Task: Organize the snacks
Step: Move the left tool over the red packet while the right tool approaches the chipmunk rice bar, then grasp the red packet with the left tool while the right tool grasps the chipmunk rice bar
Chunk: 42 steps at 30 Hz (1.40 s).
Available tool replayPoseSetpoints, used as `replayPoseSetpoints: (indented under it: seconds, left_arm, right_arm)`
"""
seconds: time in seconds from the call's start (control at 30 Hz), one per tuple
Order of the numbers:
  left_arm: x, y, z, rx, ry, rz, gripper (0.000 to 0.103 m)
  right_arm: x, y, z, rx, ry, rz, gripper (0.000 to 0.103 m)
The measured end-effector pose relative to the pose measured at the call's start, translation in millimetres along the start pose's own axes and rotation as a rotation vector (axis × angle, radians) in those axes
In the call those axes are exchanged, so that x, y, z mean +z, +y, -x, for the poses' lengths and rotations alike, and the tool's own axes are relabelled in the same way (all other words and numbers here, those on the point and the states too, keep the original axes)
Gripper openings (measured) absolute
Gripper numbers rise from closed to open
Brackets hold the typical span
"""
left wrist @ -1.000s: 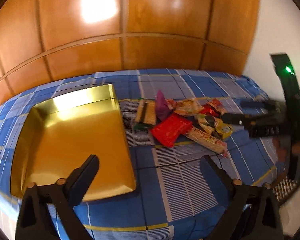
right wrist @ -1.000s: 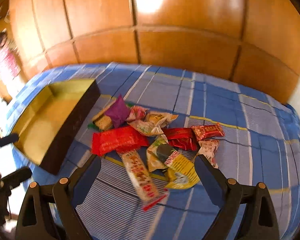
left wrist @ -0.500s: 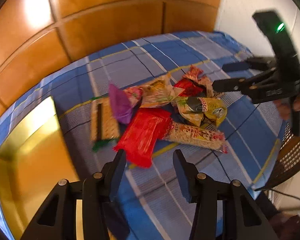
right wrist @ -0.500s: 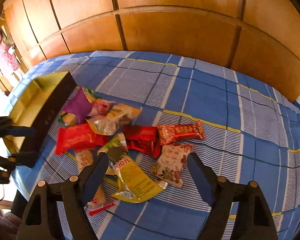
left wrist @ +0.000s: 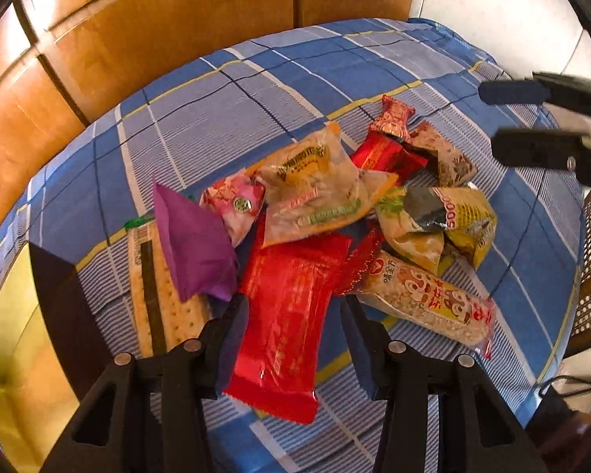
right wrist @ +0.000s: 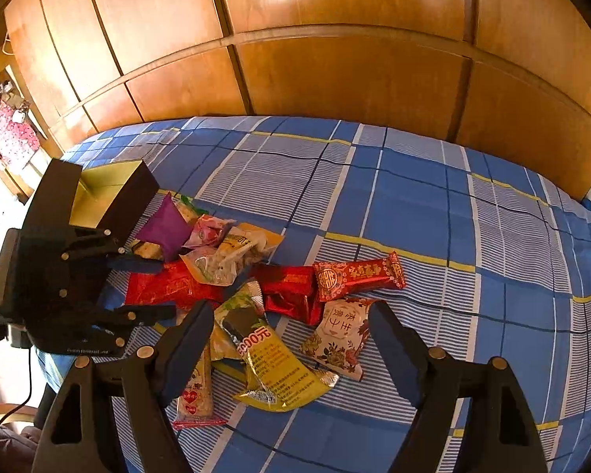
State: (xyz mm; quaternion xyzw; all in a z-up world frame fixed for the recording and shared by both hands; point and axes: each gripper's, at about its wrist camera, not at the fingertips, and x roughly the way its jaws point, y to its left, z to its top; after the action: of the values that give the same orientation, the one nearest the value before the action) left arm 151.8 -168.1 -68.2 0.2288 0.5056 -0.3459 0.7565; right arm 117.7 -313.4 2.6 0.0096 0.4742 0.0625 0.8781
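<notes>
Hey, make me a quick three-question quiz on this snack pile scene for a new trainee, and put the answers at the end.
1. True or false: the left hand-held gripper is open, with the big red packet lying between its fingers.
2. Multiple choice: the purple packet partly rests on which item? A) the cracker pack B) the yellow packet C) the gold tray
3. Fill in: the snacks lie on a blue ____ bedsheet.

Key: 1 true. 2 A. 3 plaid (checked).
</notes>
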Motion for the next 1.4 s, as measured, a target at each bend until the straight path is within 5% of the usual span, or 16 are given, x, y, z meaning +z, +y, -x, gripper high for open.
replayPoseSetpoints:
  seconds: [0.13,0.33,0.43,0.73,0.87,0.93,1.07,1.1,1.13,1.2,1.3,1.4]
  left_arm:
    - [-3,-10,2,-0.001,-0.01,-0.017,0.048]
    - [-20,-16,20,-0.148,-0.012,0.016,0.044]
    - [-19,-8,26,-0.109,-0.038,0.049,0.044]
    - [-9,-2,0,-0.055,0.043,0.223,0.049]
    - [-3,-12,-7,-0.042,0.028,0.273,0.056]
    - [-2,-15,-12,-0.024,0.027,0.299,0.069]
    - [-2,-16,-18,0.01,0.004,0.3,0.072]
    - [-2,-17,-18,0.01,-0.004,0.303,0.068]
    - [-4,-18,-16,0.003,-0.015,0.307,0.052]
    - [-14,-18,-9,-0.016,-0.026,0.318,0.035]
    - [-31,-19,0,-0.036,-0.021,0.333,0.033]
    - [-51,-30,10,-0.046,-0.018,0.309,0.033]
  right_arm:
    - [-1,3,-3,-0.006,0.011,0.014,0.082]
    - [-3,3,-4,-0.016,0.02,0.013,0.082]
    - [-3,4,-4,-0.012,0.02,0.016,0.082]
    - [-2,8,-1,0.019,0.016,0.028,0.082]
    - [-2,10,0,0.024,0.013,0.038,0.082]
    - [-2,9,0,0.025,0.013,0.032,0.082]
    - [-2,10,0,0.039,0.018,0.037,0.082]
    - [-2,11,-1,0.044,0.023,0.042,0.082]
    - [-3,13,-2,0.047,0.028,0.046,0.081]
    - [-4,16,-4,0.058,0.039,0.059,0.067]
    - [-5,18,-5,0.084,0.046,0.067,0.049]
    - [-9,26,-9,0.15,0.077,0.094,0.044]
